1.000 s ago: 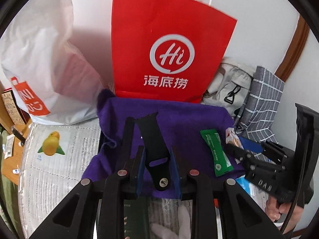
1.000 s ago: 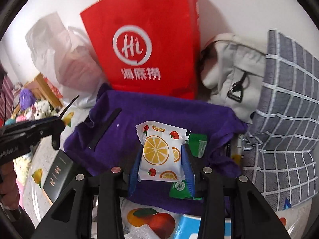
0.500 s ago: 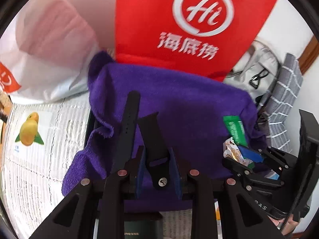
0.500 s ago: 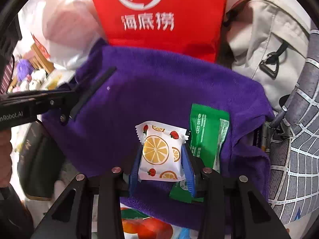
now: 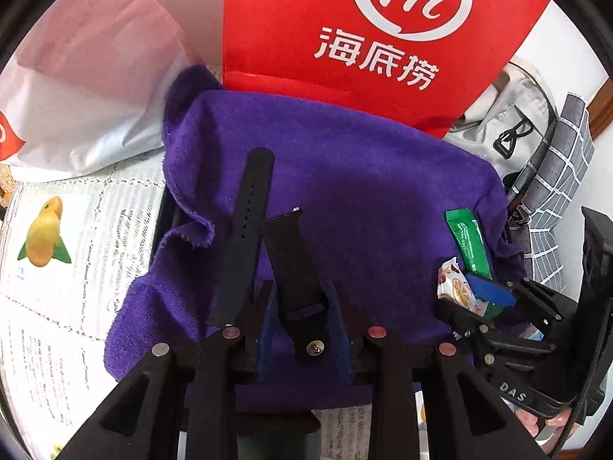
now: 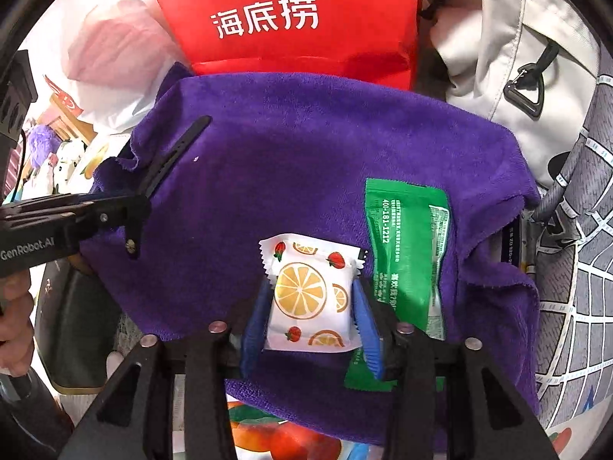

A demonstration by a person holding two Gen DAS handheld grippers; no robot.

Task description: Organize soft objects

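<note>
A short black strap piece (image 5: 295,268) is clamped between the jaws of the left gripper (image 5: 302,329), low over the purple towel (image 5: 364,191), just beside a long black strap (image 5: 245,237) that lies flat on the towel's left part. A white sachet printed with orange slices (image 6: 310,299) is clamped between the jaws of the right gripper (image 6: 312,326), over the towel's near edge and just beside a green sachet (image 6: 406,253) lying on the towel's right part. A crossing or overlap with the long strap can be expected if the short piece is let go at its present slant, since the two ends are nearly touching. The puffy white sachet is held only by its sides, so a slip or a twist is likely if the grip is eased before it rests on the towel; it could also land on top of the green sachet. The towel's rumpled left edge could be snagged by the left gripper and the laid items dragged.
</note>
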